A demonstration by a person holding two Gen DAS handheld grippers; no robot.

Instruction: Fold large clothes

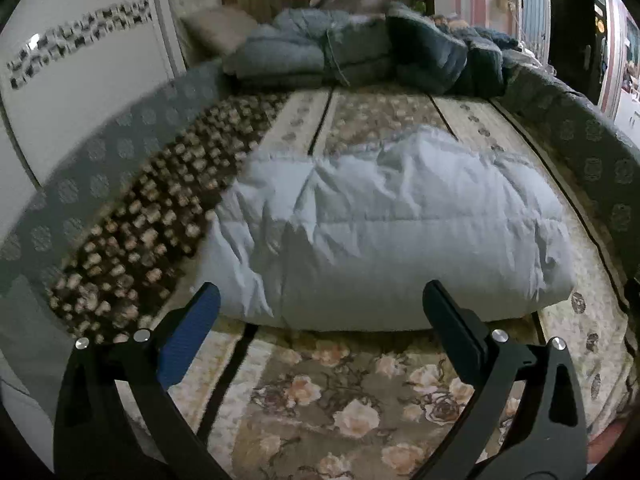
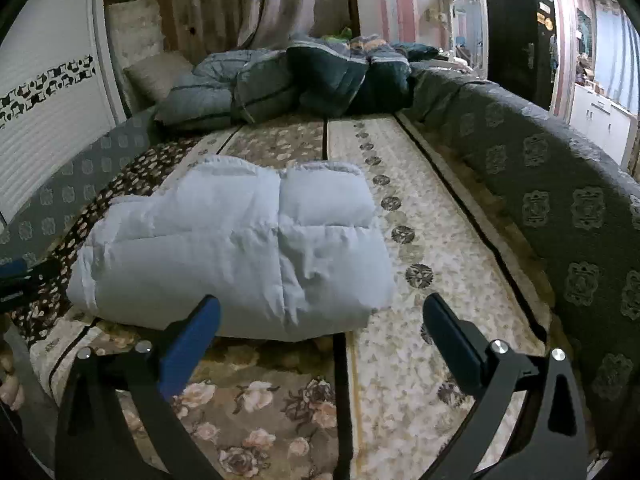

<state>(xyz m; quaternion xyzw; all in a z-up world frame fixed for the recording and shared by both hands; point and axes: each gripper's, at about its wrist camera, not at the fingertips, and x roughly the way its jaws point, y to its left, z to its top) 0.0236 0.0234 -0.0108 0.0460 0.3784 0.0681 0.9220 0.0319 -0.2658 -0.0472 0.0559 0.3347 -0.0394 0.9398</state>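
Note:
A pale blue puffy quilted garment (image 1: 384, 224) lies folded into a thick rectangle on a floral rug (image 1: 320, 392). It also shows in the right wrist view (image 2: 240, 248), left of centre. My left gripper (image 1: 320, 300) is open and empty, just in front of the garment's near edge. My right gripper (image 2: 320, 312) is open and empty, in front of the garment's near right corner. Part of the left gripper (image 2: 24, 280) shows at the left edge of the right wrist view.
A pile of dark blue and grey padded clothes (image 1: 360, 52) lies at the far end of the rug (image 2: 400, 240). Patterned grey cushions (image 2: 560, 208) run along the right side. A white cabinet (image 1: 80, 80) stands on the left. A cushion (image 2: 156, 72) leans at the back.

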